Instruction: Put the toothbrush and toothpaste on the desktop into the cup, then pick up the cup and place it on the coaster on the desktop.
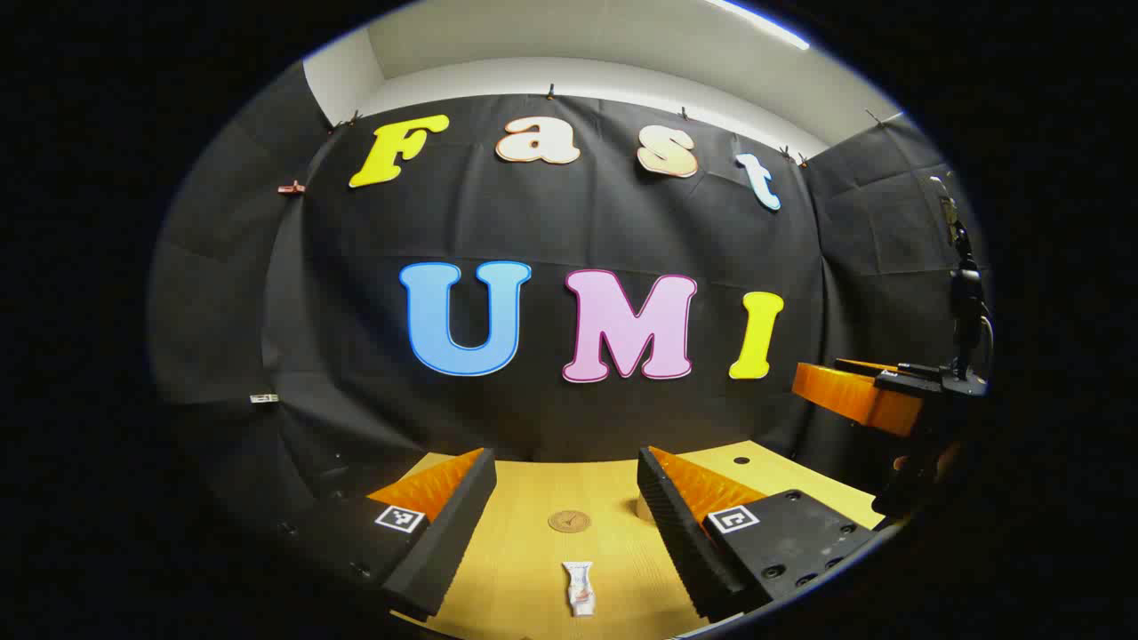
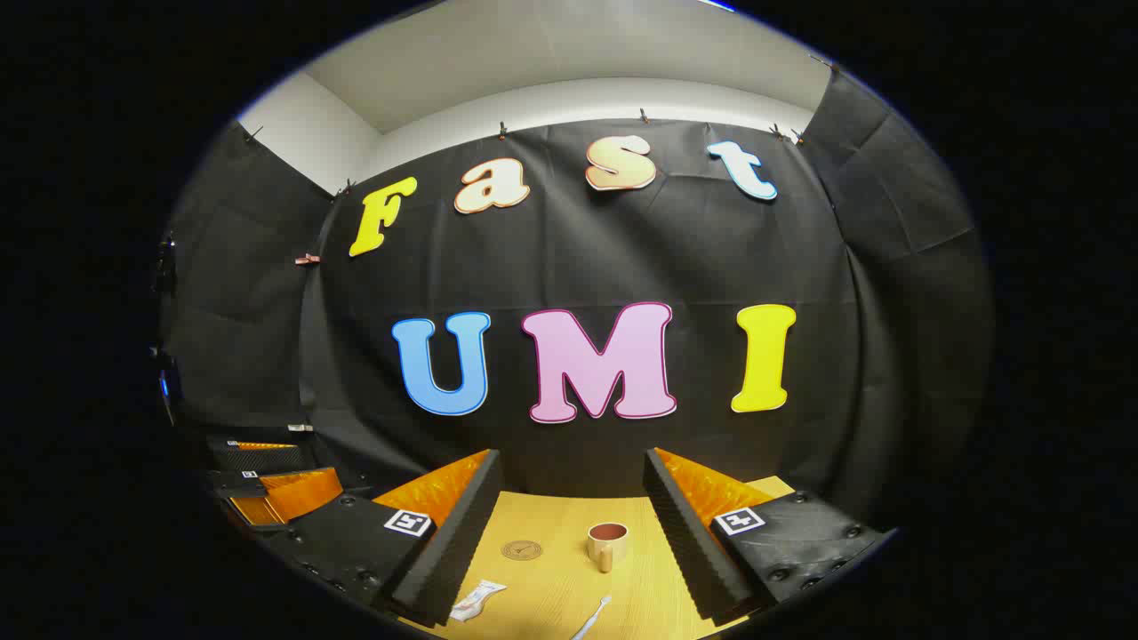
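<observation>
- In the left gripper view, the left gripper (image 1: 566,524) hangs above the yellow wooden desktop (image 1: 524,569). Its two black fingers are spread wide apart and hold nothing.
- Between the fingers lies the white toothpaste (image 1: 580,588) tube, flat on the desktop, near the bottom of the view.
- Just behind the toothpaste sits the round brown coaster (image 1: 569,521), apart from it.
- A pale bit of something peeks out behind the right finger. It is too hidden to name.
- At the far right, the other gripper (image 1: 858,396) shows its orange side. A hand (image 1: 925,462) holds it from below, in the dark and hard to see.
- In the right gripper view, the right gripper (image 2: 569,533) also hangs above the desktop (image 2: 551,578), fingers wide apart and empty.
- Here the cup (image 2: 607,543) stands upright between the fingers, tan outside, dark inside, its handle facing the camera.
- The coaster (image 2: 521,550) lies to the left of the cup, not touching it.
- The toothpaste (image 2: 477,600) lies tilted by the left finger, partly hidden.
- The white toothbrush (image 2: 592,619) lies in front of the cup, cut off at the bottom edge.
- At the far left, the other gripper (image 2: 267,489) shows orange and black.
</observation>
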Motion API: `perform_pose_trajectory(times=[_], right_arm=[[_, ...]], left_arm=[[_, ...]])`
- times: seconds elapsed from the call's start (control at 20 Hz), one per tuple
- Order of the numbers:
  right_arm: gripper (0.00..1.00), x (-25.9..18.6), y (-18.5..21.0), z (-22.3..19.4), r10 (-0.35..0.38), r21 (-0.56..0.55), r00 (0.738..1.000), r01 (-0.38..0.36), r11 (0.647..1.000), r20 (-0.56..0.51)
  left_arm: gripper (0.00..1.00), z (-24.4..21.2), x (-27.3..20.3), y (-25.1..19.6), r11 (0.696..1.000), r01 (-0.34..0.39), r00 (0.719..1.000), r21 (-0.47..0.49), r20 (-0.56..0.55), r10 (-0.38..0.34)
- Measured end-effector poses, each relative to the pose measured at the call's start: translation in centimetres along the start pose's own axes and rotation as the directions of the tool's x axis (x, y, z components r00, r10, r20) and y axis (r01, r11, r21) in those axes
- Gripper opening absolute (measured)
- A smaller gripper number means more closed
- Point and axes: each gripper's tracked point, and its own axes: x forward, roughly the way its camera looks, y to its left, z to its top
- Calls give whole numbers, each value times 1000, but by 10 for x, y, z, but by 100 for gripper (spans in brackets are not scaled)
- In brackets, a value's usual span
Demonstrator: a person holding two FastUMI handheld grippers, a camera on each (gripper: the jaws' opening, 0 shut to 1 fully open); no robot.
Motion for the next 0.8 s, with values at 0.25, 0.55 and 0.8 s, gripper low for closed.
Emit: perform_pose_trajectory(times=[0.25, 0.55, 0.8], right_arm=[[98, 18, -17, -16, 6, -6, 1000, -6, 1000, -28], [94, 36, -32, -28, 24, 0, 999, -24, 1000, -48], [98, 44, -41, -34, 38, 8, 998, -38, 999, -52]], left_arm=[[99, -10, 26, -8, 1000, 5, 1000, 16, -19, -5], [99, -12, 44, -15, 999, -24, 999, 21, -26, 25], [99, -14, 49, -21, 999, -33, 999, 27, -28, 34]])
